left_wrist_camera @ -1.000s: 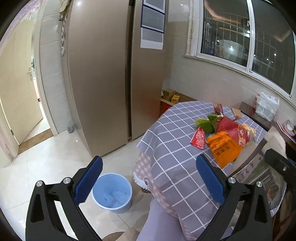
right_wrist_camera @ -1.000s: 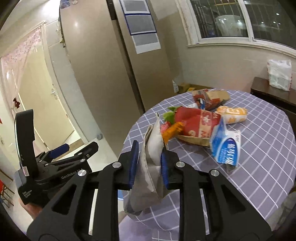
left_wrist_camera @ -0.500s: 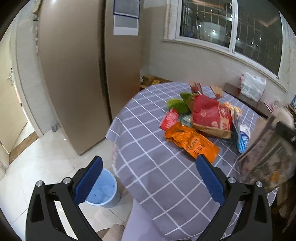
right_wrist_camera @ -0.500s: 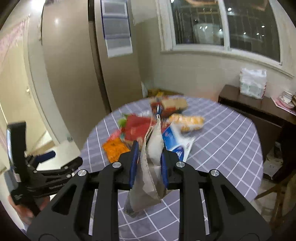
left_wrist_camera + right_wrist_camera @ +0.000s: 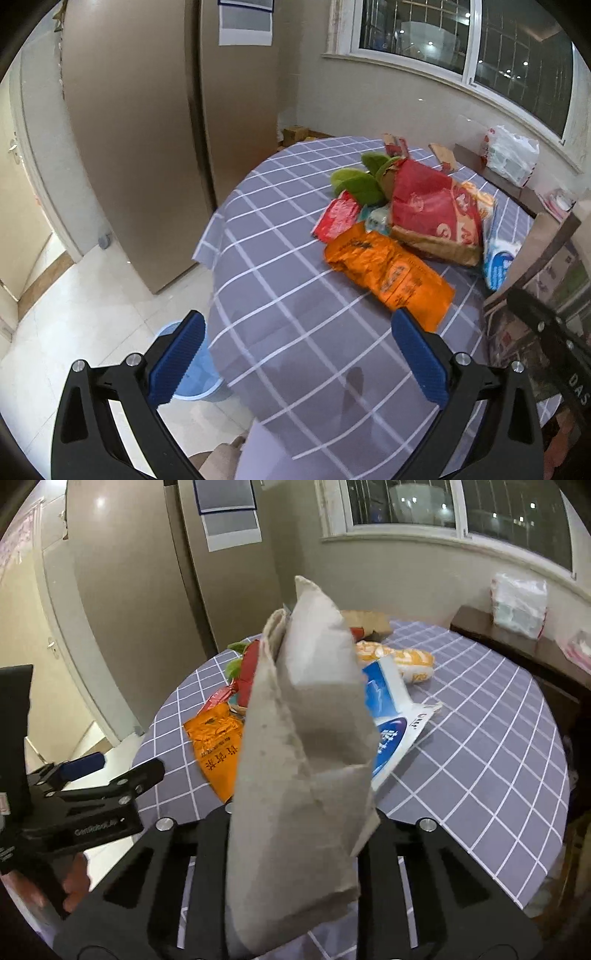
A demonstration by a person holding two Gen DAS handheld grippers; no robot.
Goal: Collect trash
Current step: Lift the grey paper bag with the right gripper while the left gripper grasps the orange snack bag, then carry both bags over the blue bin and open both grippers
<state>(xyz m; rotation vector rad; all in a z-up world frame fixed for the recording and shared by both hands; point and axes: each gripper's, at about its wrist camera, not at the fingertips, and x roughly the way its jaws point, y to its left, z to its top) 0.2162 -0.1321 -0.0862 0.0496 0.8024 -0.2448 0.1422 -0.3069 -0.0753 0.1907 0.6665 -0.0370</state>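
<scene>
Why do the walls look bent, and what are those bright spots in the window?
Left wrist view: the fisheye lens bows the fridge and window, where lamp reflections dot the dark glass. Right wrist view: the paper bag held close blocks much of the table; glare marks the fridge door.

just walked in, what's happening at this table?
A person with a gripper in each hand is clearing trash. The right gripper is shut on a brown paper bag, held above the checked tablecloth. The left gripper is open and empty, facing the orange packet in the wrapper pile. A blue bin stands on the floor.
</scene>
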